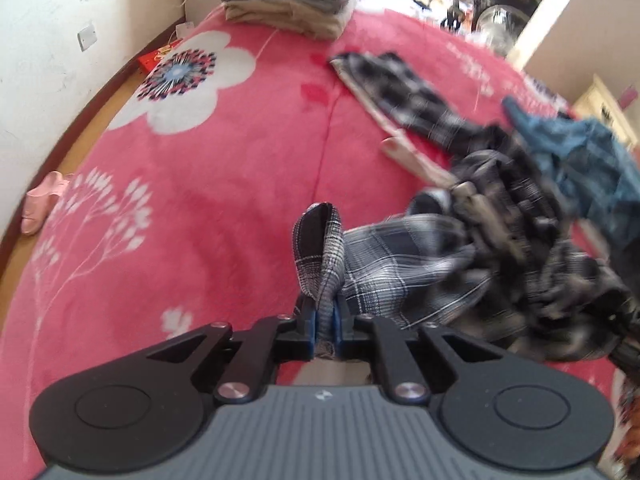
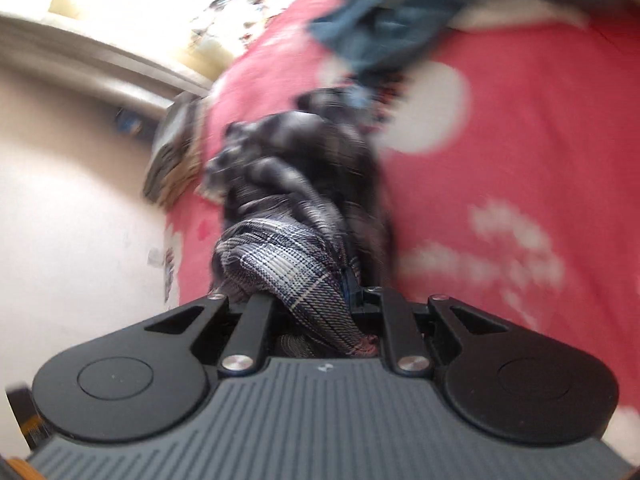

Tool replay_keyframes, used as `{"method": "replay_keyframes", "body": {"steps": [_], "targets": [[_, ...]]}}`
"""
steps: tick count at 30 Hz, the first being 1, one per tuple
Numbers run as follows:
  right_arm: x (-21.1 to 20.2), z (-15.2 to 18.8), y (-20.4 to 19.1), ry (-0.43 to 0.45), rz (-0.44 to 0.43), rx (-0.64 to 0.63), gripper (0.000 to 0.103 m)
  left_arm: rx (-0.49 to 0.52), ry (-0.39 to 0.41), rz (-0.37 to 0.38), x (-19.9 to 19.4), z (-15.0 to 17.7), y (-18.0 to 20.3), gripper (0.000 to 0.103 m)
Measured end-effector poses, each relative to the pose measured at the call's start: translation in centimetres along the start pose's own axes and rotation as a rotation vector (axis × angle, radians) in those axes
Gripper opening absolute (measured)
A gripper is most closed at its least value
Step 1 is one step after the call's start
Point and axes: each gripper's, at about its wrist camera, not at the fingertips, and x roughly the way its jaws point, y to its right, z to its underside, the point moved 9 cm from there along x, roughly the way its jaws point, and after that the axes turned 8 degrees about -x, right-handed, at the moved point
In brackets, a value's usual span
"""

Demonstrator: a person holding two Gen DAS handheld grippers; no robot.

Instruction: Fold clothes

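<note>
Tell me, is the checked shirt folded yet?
Not folded. The checked shirt trails in a crumpled heap across the red blanket, pinched by the left hand-held gripper. Folded clothes sit stacked farther away.

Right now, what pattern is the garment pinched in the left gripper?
Black, grey and white plaid garment; clearest in the left wrist view.

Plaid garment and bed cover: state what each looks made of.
Plaid garment: thin woven cloth, probably cotton or a blend; matte, yarn lines visible, folds softly. Bed cover: plush fleece, likely synthetic; fuzzy pink nap, printed white flowers.
</note>
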Motion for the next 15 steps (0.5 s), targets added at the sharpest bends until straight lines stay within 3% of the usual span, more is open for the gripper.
{"method": "replay_keyframes", "body": {"steps": [5,7,9,15], "targets": [[-0.9,1.1,4.0,-0.009,0.076,0.090,0.016,0.048,0.029,-0.062,-1.4,0.2,-0.5,0.027],[-1.5,1.2,3.9,-0.007,0.103,0.073,0.021,0.052,0.070,-0.057,-2.5,-0.5,-0.1,0.043],[-2.5,1.2,3.5,0.004,0.144,0.020,0.026,0.069,0.114,-0.045,-3.4,-1.4,0.7,0.052],[-4.6,0.4,2.4,0.047,0.187,-0.095,0.043,0.213,0.205,0.046,-3.0,-4.8,7.2,0.056]]}}
